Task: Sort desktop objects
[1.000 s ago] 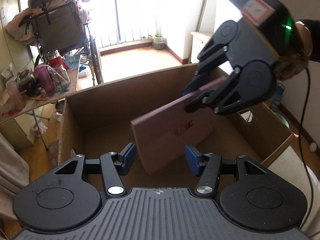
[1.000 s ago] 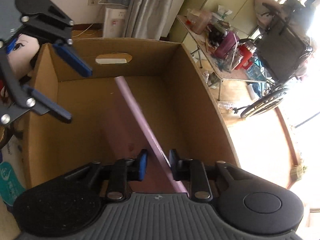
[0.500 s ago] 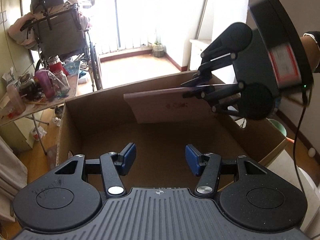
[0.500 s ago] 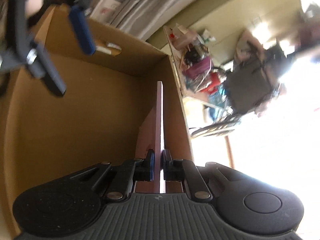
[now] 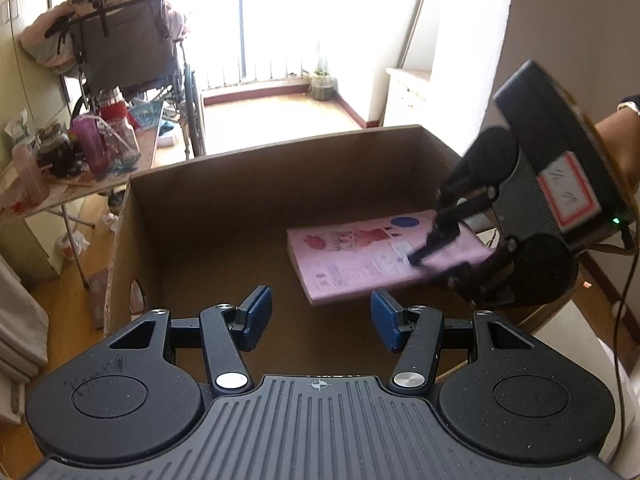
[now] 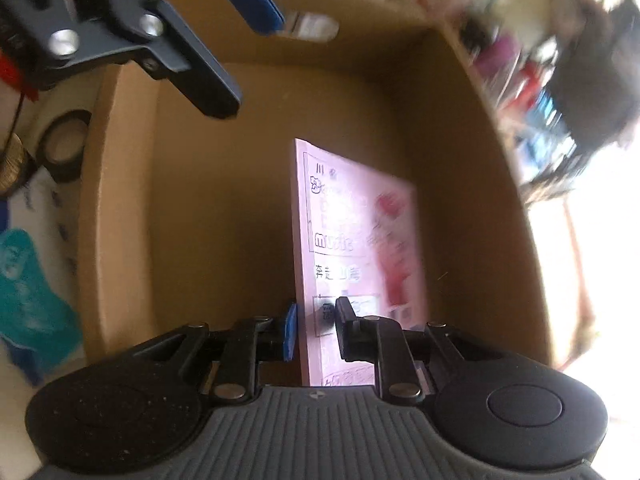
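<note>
Sunlit room behind, the thin pink paperback book (image 5: 384, 256), clenched in the right tool (image 6: 316, 330), is now turned flat and low inside the open brown cardboard box (image 5: 272, 168), so release seems near, while the left tool (image 5: 320, 316) is held spread and empty.

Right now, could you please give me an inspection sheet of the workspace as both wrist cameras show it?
Surface: cardboard box, open-topped; visible floor bare.
Job's things: pink book, cover up, held over the box's right side; whether it touches the floor is unclear.
Clutter: roll of black tape outside the box; bottles and jars on a side table.
Grippers: right gripper shut on the pink book; left gripper open, holding nothing.
Cables: black cable trailing from the right gripper.
Surroundings: wheelchair, bright balcony window.
</note>
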Demonstrator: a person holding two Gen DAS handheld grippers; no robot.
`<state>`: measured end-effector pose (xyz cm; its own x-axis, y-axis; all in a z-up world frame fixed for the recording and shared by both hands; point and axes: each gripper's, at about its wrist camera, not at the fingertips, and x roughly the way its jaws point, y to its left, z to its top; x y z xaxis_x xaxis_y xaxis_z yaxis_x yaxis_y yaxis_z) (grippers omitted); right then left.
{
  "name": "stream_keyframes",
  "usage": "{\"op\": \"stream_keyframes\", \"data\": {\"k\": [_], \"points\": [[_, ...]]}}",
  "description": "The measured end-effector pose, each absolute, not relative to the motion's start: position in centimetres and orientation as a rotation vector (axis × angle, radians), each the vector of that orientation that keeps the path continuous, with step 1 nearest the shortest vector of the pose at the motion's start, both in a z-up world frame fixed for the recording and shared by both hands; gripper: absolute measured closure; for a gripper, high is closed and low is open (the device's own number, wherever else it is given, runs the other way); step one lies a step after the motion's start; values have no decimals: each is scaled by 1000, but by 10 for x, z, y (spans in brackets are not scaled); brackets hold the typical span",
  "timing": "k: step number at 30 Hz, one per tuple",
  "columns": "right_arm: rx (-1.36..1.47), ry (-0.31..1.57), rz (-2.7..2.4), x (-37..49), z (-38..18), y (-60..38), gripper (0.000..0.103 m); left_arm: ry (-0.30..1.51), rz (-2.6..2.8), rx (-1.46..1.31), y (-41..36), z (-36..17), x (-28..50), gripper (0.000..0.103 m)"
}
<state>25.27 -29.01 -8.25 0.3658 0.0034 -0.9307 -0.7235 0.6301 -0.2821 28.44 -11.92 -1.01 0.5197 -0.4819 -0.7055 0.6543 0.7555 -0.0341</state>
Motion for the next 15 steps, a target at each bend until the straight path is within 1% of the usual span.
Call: {"op": "stream_keyframes", "data": {"k": [7, 13, 15], "points": [[-807, 1189, 418, 265, -110, -292, 83, 776, -692, 226, -116, -13, 285, 47], [-736, 1207, 340, 280, -109, -304, 83, 779, -694, 217, -114, -15, 286, 47], [-672, 1208, 362, 282, -101, -305, 82, 782, -691, 214, -114, -15, 287, 47]]}}
